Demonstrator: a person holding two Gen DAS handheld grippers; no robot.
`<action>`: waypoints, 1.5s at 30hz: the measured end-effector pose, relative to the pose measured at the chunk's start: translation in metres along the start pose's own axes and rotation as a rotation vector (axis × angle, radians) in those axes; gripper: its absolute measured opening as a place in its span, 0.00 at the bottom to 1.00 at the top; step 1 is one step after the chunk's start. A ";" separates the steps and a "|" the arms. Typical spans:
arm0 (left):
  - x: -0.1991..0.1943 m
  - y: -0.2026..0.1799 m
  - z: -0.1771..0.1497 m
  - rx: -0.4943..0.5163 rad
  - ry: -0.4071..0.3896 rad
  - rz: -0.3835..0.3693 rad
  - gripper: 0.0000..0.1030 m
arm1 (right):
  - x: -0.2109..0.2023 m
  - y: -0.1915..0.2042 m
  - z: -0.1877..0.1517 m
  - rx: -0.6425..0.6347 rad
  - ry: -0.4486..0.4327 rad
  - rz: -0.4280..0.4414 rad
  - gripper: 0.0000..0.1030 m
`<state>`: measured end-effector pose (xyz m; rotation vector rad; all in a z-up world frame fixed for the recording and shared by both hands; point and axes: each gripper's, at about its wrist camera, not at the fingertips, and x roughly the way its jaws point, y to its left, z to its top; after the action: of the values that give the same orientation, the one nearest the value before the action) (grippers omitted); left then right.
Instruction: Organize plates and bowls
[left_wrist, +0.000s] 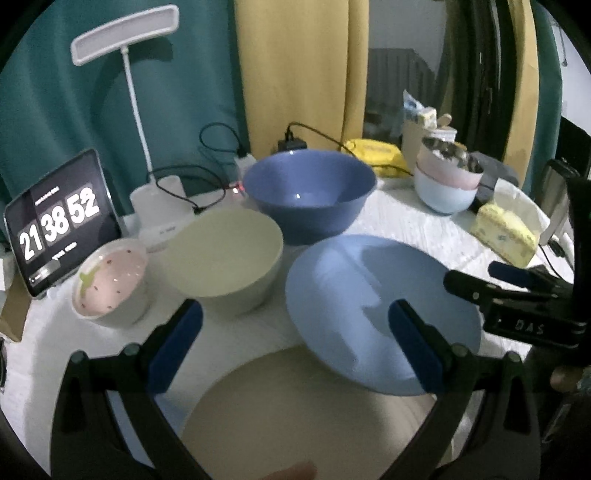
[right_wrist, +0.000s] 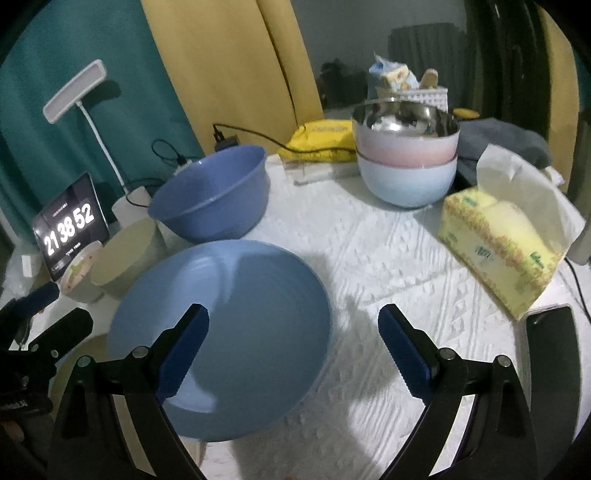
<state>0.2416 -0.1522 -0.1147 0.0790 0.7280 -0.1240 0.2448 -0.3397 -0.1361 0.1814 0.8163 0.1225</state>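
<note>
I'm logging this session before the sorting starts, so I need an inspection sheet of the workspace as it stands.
Surface: table under a white textured cloth.
Job's things: light blue plate overlapping the beige plate; dark blue bowl, cream bowl, small pink bowl; stacked bowls, steel on top.
Clutter: tissue box, clock tablet, desk lamp, yellow pouch.
Grippers: left tongs and right tongs open, empty.
Cables: black charger leads behind the bowls.
Surroundings: teal and yellow curtains.
</note>
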 end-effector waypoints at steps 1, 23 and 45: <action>0.003 -0.001 0.001 0.006 0.010 0.000 0.97 | 0.004 -0.002 0.000 0.009 0.012 0.003 0.93; 0.046 -0.019 -0.009 0.028 0.229 -0.055 0.42 | 0.031 -0.007 -0.011 0.033 0.130 0.032 0.45; -0.018 -0.003 -0.023 0.025 0.138 -0.070 0.42 | -0.029 0.026 -0.018 -0.026 0.052 0.000 0.44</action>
<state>0.2127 -0.1509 -0.1193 0.0864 0.8672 -0.1963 0.2108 -0.3173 -0.1225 0.1537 0.8662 0.1381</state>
